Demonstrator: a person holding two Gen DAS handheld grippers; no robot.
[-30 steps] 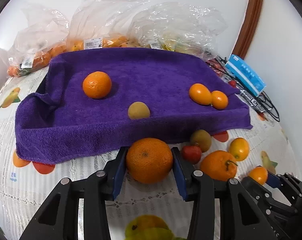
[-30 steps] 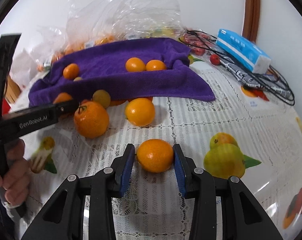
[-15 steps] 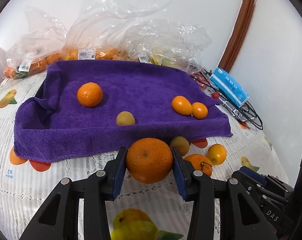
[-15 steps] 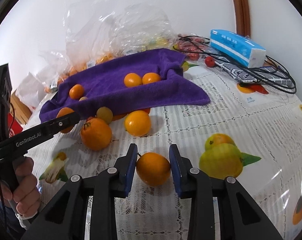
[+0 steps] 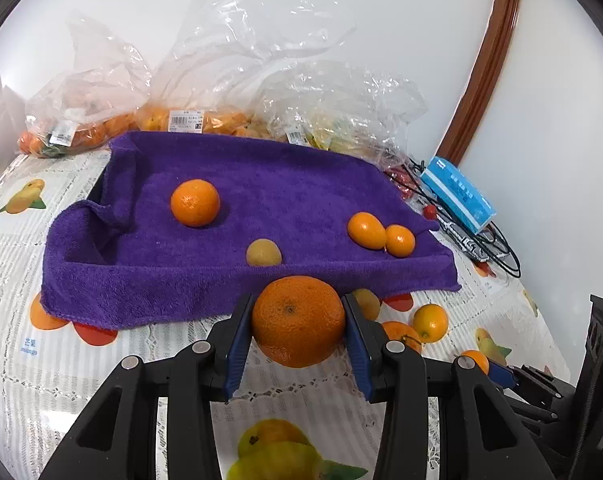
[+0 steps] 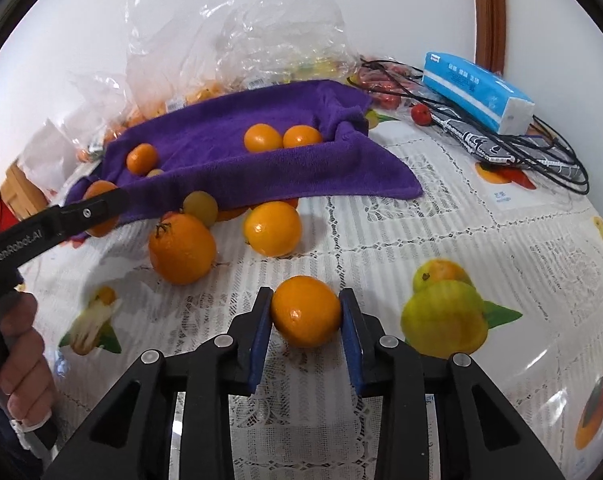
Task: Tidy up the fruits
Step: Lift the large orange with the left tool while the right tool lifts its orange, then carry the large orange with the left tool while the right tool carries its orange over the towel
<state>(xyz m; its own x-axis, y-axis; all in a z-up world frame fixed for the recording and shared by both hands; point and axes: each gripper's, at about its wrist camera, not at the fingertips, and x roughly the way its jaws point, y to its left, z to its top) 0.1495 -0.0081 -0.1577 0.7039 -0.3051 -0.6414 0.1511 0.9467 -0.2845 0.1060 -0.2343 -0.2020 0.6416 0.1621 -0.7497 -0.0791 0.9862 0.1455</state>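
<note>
Your left hand-held gripper [image 5: 297, 336] pinches a big round orange [image 5: 297, 320]. The soft purple towel [image 5: 261, 184] lies just ahead. Your right hand-held gripper [image 6: 305, 320] pinches a small smooth orange [image 6: 305, 312], farther back.

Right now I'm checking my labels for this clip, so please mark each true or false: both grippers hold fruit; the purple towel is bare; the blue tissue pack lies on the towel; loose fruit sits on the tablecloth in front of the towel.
1. Both grippers hold fruit. True: the left gripper clamps a large dimpled orange mandarin, and the right gripper clamps a small smooth orange citrus.
2. The purple towel is bare. False: four fruits lie on it.
3. The blue tissue pack lies on the towel. False: it rests beside the towel, on black cables.
4. Loose fruit sits on the tablecloth before the towel. True.
</note>
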